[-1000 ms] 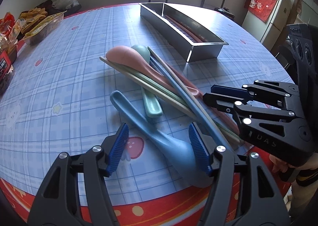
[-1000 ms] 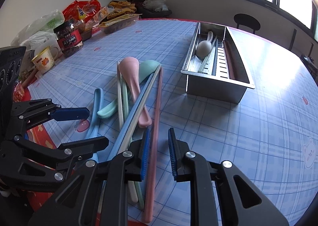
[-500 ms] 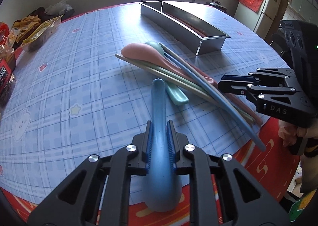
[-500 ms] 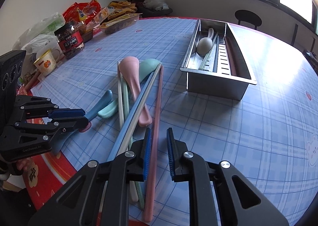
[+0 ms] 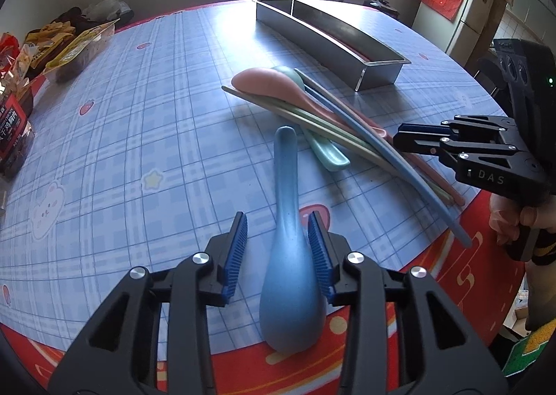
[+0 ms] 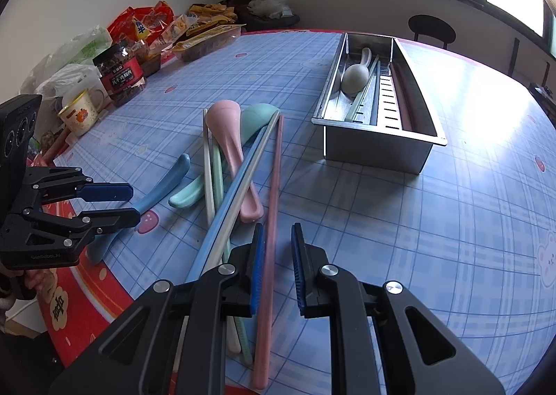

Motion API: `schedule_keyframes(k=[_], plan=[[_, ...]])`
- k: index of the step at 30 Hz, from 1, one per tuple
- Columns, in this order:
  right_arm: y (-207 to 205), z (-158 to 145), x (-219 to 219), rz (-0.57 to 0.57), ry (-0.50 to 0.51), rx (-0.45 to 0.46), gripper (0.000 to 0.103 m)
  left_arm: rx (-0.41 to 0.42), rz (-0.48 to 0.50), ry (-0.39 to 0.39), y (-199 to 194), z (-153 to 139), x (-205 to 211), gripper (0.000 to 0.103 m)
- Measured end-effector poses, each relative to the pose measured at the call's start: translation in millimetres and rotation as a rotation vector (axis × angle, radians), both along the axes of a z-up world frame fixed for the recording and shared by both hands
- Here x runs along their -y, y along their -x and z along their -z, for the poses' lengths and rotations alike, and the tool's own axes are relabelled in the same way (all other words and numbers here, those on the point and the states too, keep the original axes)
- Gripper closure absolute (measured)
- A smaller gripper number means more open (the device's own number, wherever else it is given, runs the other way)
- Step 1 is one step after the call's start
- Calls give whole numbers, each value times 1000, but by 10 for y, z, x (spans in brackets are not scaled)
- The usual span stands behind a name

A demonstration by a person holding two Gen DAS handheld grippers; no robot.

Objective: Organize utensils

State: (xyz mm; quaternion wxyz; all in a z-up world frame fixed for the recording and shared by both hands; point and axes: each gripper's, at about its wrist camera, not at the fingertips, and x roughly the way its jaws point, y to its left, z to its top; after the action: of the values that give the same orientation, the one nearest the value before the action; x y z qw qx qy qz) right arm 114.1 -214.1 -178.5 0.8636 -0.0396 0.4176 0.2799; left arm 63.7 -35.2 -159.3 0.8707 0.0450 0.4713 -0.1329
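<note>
A blue spoon (image 5: 288, 249) lies on the checked tablecloth, handle pointing away. My left gripper (image 5: 278, 235) straddles its neck and its jaws are opening; a gap shows beside the left pad. In the right wrist view the left gripper (image 6: 133, 205) sits over the blue spoon (image 6: 166, 183). My right gripper (image 6: 278, 238) stands narrowly open around a pink chopstick (image 6: 272, 221), with a gap at the right pad. A pink spoon (image 6: 229, 130), a teal spoon (image 6: 257, 117) and several chopsticks lie crossed in a pile. The steel tray (image 6: 378, 132) holds a grey spoon (image 6: 354, 77) and chopsticks.
Snack bags (image 6: 146, 23), a dark jar (image 6: 121, 77) and a mug (image 6: 80, 113) crowd the table's left side. The table's red rim (image 5: 451, 276) runs close under both grippers. A chair (image 6: 431, 28) stands behind the tray, a fridge (image 5: 448, 23) farther off.
The left gripper shut on the blue spoon and swung it to point straight ahead; since then its jaws have parted again. The right gripper has stayed over the pink chopstick.
</note>
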Motion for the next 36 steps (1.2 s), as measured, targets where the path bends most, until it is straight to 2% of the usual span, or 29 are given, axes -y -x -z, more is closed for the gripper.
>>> schedule_keyframes(k=[5,12,14,16,21,26,29,30,36], plan=[[16,2,-37,3,25,12,87,54,5,-72,-46,29,135,67],[29,2,-97,9,55,25,87,90,7,-57,-84,42,91,78],[33,3,-133,11,74,35,87,96,4,-57,-83,47,91,85],[41,1,-174,11,97,47,87,99,8,-54,-71,47,89,85],[54,2,-232,14,138,70,87,81,-13,42,-81,39,-55,85],[42,0,-228,14,133,67,87,131,-67,116,-15,-37,-215,85],[42,0,-224,19,135,69,90,151,-84,143,18,-75,-274,85],[38,-2,-216,25,135,69,96,157,-84,152,26,-86,-286,85],[45,-54,-104,46,73,78,97,201,-89,182,100,-149,-336,85]])
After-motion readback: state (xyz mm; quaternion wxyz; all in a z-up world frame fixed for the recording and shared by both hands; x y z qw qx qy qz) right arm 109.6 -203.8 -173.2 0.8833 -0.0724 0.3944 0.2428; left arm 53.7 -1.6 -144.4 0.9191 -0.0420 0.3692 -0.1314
